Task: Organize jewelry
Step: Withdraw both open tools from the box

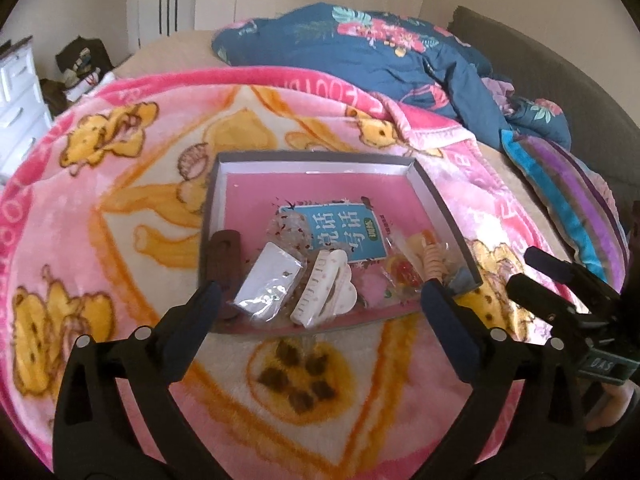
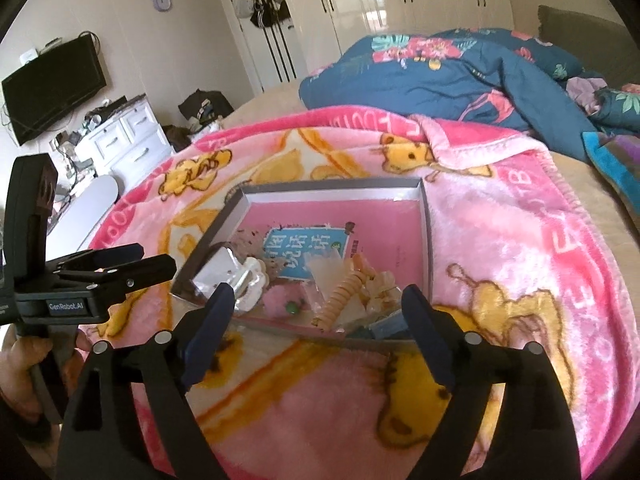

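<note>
A shallow grey box (image 1: 316, 157) with a pink lining lies on a pink cartoon blanket (image 1: 132, 184). Inside it are a blue booklet (image 1: 344, 232), a white claw clip (image 1: 328, 288), a brown clip (image 1: 222, 256), a white card in a clear bag (image 1: 266, 284) and a peach spiral hair tie (image 1: 434, 264). My left gripper (image 1: 320, 292) hangs open above the box's near edge, holding nothing. My right gripper (image 2: 318, 296) is open too, over the near edge of the box (image 2: 332, 186), with the spiral hair tie (image 2: 344, 296) and claw clip (image 2: 250, 284) beyond its fingers. Each gripper shows in the other's view: the right gripper (image 1: 524, 270) and the left gripper (image 2: 154, 258).
A blue floral quilt (image 1: 360, 56) is heaped on the bed behind the box, with a striped pillow (image 1: 568, 200) at the right. White drawers (image 2: 128, 140) and a wall television (image 2: 56, 88) stand off to the left. A hand (image 2: 28, 360) grips the left tool's handle.
</note>
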Available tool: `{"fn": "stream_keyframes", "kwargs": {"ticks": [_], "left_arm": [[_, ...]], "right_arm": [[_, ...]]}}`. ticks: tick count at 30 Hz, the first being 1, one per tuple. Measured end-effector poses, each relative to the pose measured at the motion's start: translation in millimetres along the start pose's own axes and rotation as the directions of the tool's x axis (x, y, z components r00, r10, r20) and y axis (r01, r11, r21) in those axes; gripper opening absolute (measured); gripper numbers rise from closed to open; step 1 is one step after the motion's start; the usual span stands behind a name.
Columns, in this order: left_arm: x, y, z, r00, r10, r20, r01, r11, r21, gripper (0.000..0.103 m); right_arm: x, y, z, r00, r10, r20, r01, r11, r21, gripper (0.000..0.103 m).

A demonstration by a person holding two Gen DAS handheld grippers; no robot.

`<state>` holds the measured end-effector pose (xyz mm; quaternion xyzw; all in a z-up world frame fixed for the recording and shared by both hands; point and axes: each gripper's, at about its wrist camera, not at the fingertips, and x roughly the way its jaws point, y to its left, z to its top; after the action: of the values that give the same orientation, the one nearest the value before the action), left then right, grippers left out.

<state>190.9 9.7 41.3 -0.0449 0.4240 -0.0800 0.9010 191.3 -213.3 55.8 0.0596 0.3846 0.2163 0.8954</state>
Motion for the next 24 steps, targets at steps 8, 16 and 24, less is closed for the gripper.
{"fn": "stream_keyframes", "kwargs": {"ticks": [8,16,24], "left_arm": [[-32.0,-1.9,-23.0,0.998,0.040,0.039,-0.040,0.999,-0.003,0.094],[-42.8,-0.6,-55.8,0.997,0.062,0.043,-0.061,0.998,-0.011,0.094],[-45.5,0.1,-83.3,0.997,0.072,0.033,-0.071,0.997,-0.027,0.094]], "right_arm": [[-33.6,13.0,-17.6,0.999,-0.001,0.042,0.003,1.000,-0.028,0.095],[-39.6,23.0,-46.5,0.999,-0.022,0.028,0.023,0.998,-0.052,0.096],[-38.1,27.9,-76.5,1.000,-0.028,0.004,0.028,0.997,-0.065,0.096]]}}
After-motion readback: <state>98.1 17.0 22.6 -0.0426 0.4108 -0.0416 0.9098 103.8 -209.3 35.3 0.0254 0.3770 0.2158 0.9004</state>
